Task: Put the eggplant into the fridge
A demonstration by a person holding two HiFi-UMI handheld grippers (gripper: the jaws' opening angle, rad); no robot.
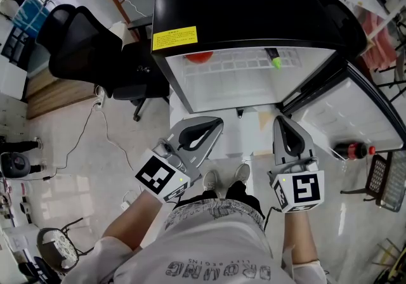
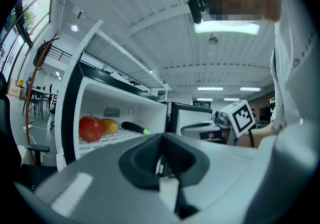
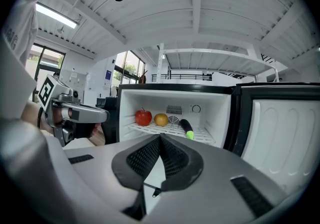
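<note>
**Right gripper view: eggplant (image 3: 186, 128) on the fridge (image 3: 222, 110) shelf, both tongs closed and empty**

At frame centre the eggplant lies on the white wire shelf (image 3: 202, 134), green end nearest. It is just right of a yellow fruit (image 3: 161, 119) and a red apple (image 3: 143, 117). The fridge door (image 3: 280, 128) stands open at the right. The right tongs (image 3: 160, 138), lower centre, have their jaws pressed together on nothing. The left tongs (image 2: 162, 143), low in the left gripper view, are likewise closed and empty.

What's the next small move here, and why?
Probably reach the right tool toward the open fridge door and push it shut: the eggplant already lies on the shelf inside, and the right tool and left tool are both shut and empty.
</note>
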